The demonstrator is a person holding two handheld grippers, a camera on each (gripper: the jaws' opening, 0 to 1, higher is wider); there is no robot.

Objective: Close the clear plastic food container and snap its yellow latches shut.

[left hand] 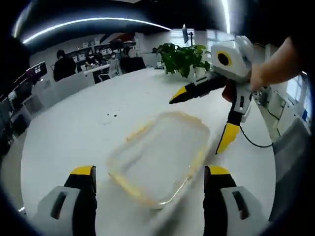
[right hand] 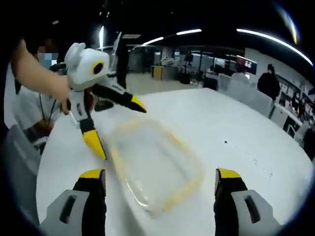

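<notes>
Clear container [left hand: 157,157] smeared by motion blur, its yellow latches not told apart from the rim, lid state not made out, distant seated people [left hand: 64,64] rendered too small for detail

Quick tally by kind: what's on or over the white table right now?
Clear food container: 1
Tongs, both open: 2 (left, right)
Potted plant at the far edge: 1
Total: 4
</notes>
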